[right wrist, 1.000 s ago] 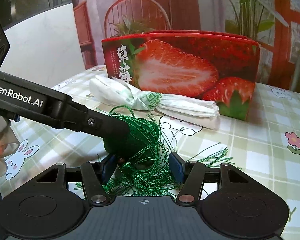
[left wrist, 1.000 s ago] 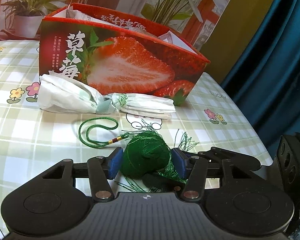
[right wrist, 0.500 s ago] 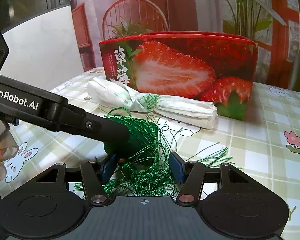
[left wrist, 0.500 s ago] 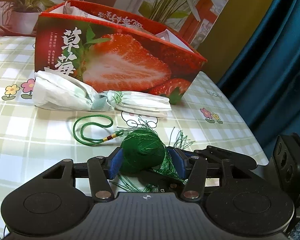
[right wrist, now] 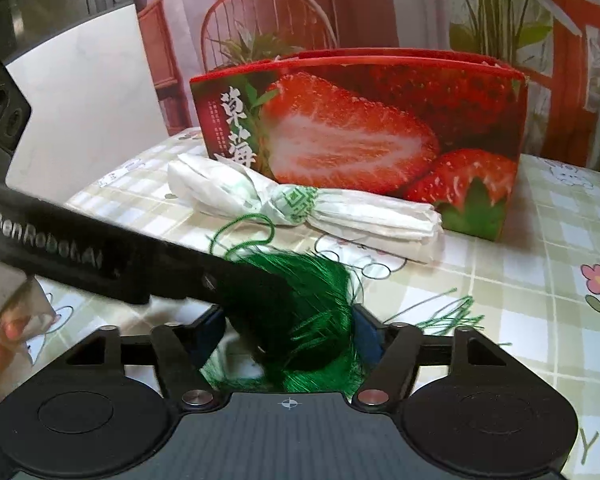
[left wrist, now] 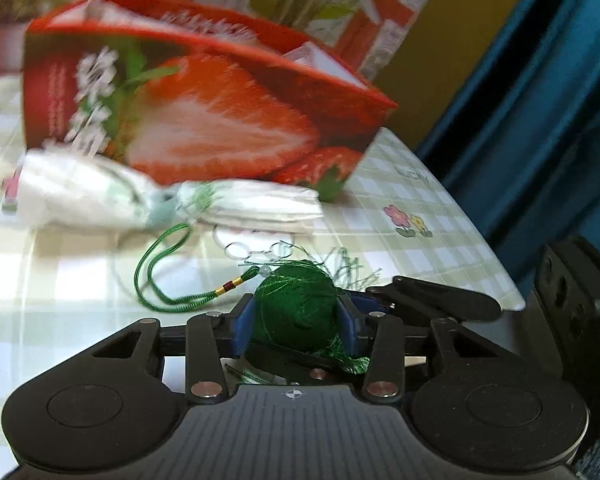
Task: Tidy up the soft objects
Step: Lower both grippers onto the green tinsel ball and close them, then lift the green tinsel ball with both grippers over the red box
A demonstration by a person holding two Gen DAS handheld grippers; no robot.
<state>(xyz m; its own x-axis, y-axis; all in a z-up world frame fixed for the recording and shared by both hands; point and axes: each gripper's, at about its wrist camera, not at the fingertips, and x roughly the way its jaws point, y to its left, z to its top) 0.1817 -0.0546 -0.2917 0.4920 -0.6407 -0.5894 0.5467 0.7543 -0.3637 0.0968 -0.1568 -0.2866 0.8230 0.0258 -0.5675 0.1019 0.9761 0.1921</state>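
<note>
Green tassel (left wrist: 296, 312) head pinched between left gripper (left wrist: 296, 326) blue pads, jaws just closing | right gripper (right wrist: 288, 334) spread around tassel fringe, jaws just opening, pads not pressing | cord loop (left wrist: 160, 264) on checked tablecloth (left wrist: 380, 220) | white bundle (right wrist: 300, 208) against strawberry box (right wrist: 360, 136)

Checked table (right wrist: 500, 264), strawberry box (right wrist: 380, 136), paper bundle (right wrist: 300, 208)
</note>
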